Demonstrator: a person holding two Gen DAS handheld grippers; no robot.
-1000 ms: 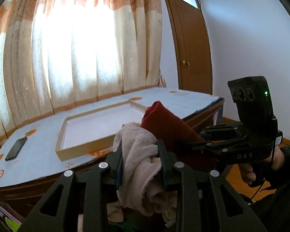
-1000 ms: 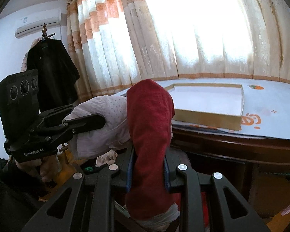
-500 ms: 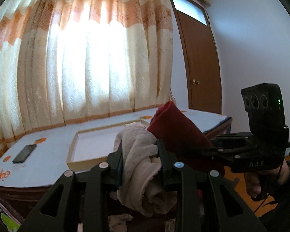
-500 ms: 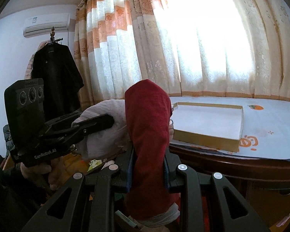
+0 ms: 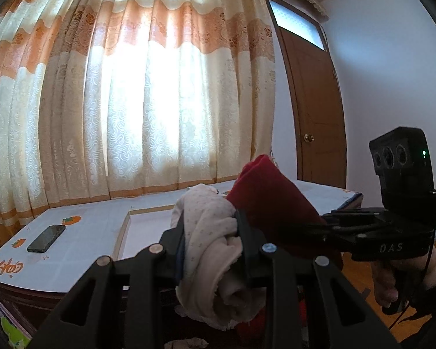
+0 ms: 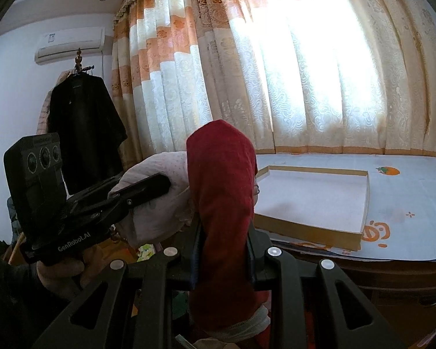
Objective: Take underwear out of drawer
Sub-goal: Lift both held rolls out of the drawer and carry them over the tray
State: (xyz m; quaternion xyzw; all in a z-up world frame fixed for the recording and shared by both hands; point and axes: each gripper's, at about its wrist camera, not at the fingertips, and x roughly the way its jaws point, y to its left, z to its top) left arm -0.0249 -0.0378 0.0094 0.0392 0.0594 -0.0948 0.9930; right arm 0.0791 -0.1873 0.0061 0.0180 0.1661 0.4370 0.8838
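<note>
My left gripper is shut on pale pink dotted underwear, which hangs bunched between the fingers. My right gripper is shut on dark red underwear, held upright. The two garments are side by side in the air, in front of the table. The red underwear also shows in the left wrist view, and the pink underwear in the right wrist view. The right gripper body is to my right, the left one to my left. The drawer is hidden below both views.
A table with a white printed cover stands ahead under orange-cream curtains. A shallow tan box lid lies on it, and a black phone at its left end. A brown door is right; a black coat hangs left.
Both grippers have risen with their garments; the table and box now sit lower in both views and more curtain shows. Both grips are unchanged.
</note>
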